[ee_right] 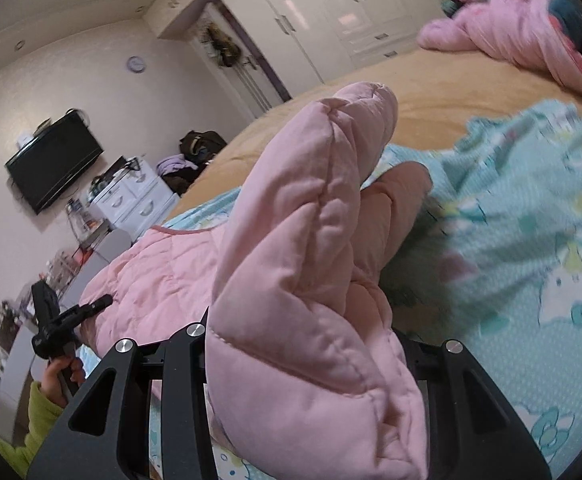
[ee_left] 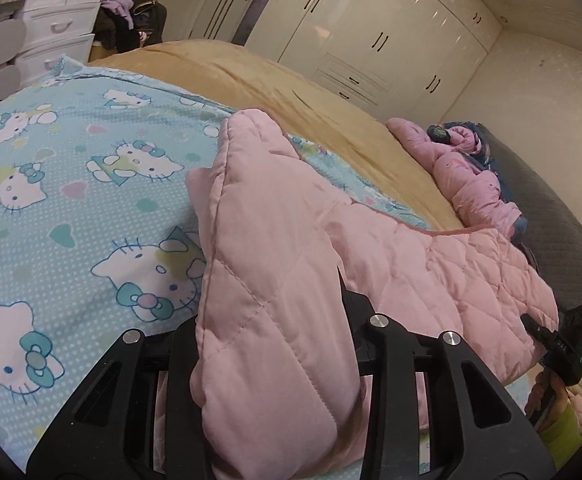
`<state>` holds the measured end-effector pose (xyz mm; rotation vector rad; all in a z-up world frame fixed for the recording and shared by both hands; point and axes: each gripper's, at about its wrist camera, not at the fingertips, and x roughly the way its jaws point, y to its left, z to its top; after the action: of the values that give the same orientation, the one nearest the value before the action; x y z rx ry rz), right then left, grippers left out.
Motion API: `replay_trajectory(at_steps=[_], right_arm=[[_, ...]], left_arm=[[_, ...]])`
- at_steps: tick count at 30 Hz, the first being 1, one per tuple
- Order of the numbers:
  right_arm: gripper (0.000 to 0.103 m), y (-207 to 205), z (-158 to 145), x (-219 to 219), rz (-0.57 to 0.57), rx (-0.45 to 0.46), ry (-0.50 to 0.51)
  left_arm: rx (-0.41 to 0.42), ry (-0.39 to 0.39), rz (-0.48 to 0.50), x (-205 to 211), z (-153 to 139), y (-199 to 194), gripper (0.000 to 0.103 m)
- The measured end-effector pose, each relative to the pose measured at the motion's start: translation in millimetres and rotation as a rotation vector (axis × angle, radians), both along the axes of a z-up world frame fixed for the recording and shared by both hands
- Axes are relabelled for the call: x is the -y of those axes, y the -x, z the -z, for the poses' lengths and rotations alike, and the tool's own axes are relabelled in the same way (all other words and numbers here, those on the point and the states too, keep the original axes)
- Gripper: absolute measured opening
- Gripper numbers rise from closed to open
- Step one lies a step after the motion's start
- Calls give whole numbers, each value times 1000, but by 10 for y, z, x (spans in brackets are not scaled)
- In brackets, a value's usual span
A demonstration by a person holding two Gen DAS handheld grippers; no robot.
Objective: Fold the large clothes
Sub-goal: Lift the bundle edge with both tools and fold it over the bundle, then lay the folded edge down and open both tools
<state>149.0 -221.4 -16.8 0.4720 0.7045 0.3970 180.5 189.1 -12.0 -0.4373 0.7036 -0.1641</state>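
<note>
Pink quilted jacket (ee_left: 275,280); turquoise cat-print sheet (ee_left: 71,184).

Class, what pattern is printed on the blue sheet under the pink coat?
White cartoon cats with bows and hearts on the blue sheet; clearest from the left wrist.

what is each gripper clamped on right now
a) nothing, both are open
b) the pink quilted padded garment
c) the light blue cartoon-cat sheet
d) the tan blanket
b: in each wrist view a thick fold of the pink quilted padded garment bulges up between the black fingers of the left gripper and the right gripper, while the light blue cartoon-cat sheet and the tan blanket lie flat on the bed beyond.
</note>
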Motion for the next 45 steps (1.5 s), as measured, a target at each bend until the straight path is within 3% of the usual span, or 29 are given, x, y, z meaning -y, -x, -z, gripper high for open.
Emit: replay_trajectory(at_steps=[8,17,20,25,31,33,36,45], right_arm=[[43,-17,330,132,80,-118,19],[56,-146,669,216,152,-212,-2],[64,-124,708,223,163,-227,-8],[88,-81,657,254,189,-259,18],[89,76,442,213,206,-208,143],[95,184,268,211,230,-136,199],[96,302,70,209,237,-53,255],[99,608,-428,-26,160,121,296]], left_arm=[[-48,-23,-18,-17,129,-42,31],[-88,-96,-39,29,228,-191,42],[-98,-119,-43,46,243,-192,45],[-105,-145,-56,58,230,-172,51],[-120,-189,-58,131,184,-127,77],[-106,-204,-59,156,124,-89,85],[-71,-239,-60,221,-2,-6,94],[-4,-284,-97,339,-329,282,94]])
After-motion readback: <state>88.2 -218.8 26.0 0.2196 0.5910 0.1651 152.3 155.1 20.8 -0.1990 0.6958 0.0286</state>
